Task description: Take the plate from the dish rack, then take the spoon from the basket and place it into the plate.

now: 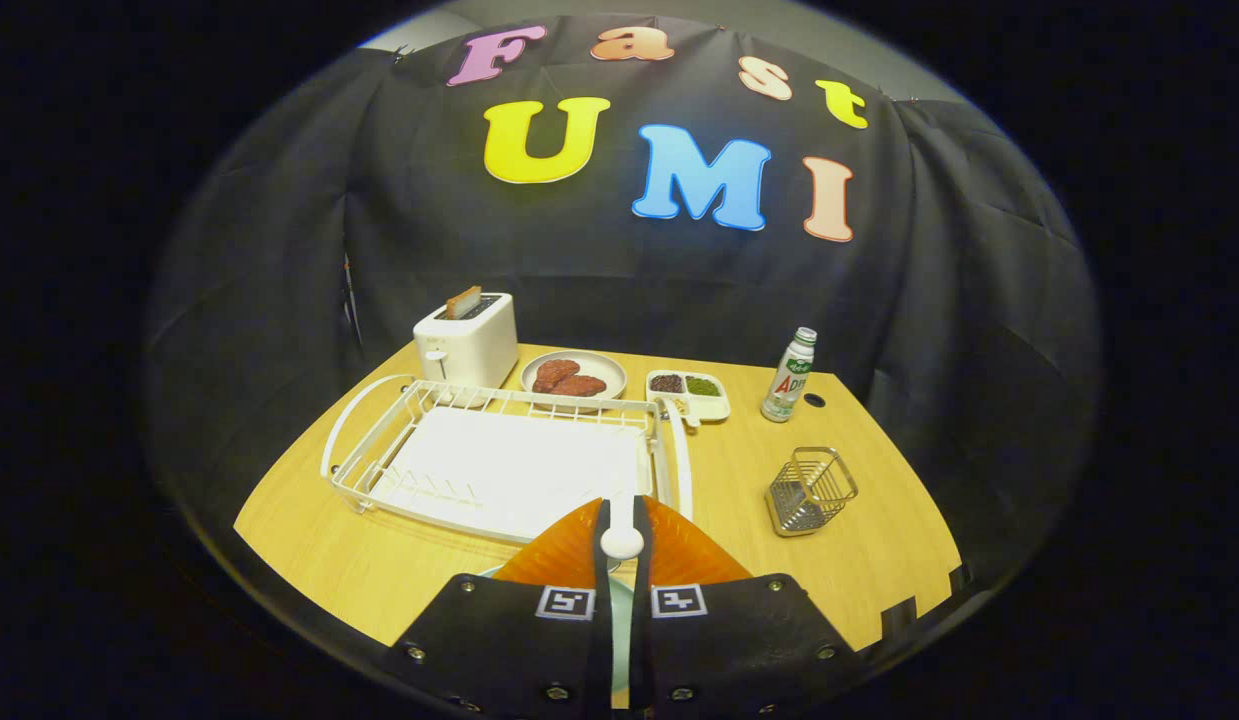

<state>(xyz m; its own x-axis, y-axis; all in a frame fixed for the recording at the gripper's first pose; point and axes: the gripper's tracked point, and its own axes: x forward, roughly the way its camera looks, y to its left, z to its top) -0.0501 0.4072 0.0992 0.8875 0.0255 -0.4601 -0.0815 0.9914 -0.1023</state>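
Looking over the booth from largest to smallest, we are starting with the wooden table (859,560), which is carrying everything. On it, the white dish rack (499,465) is lying just ahead of the fingers, and its tray is showing bare, so we are judging that the plate is already out of it. A pale green rim, which we are taking for the plate (619,600), is peeking out below the fingers, close to us, probably set there to give the spoon a near landing place. Behind the rack, a white toaster (466,342) is holding a slice of bread, and beside it a plate of brown food (573,377) and a divided dish (689,392) are sitting near a small bottle (789,376). The wire basket (809,490) is standing apart to the right of the rack, and we are seeing no cutlery in it. Our gripper (622,520) is holding its fingers nearly together, and between them the rounded white end of what we are reading as the spoon (622,542) is pinched, upright over the plate. We are judging that the lowering and release are what remain.
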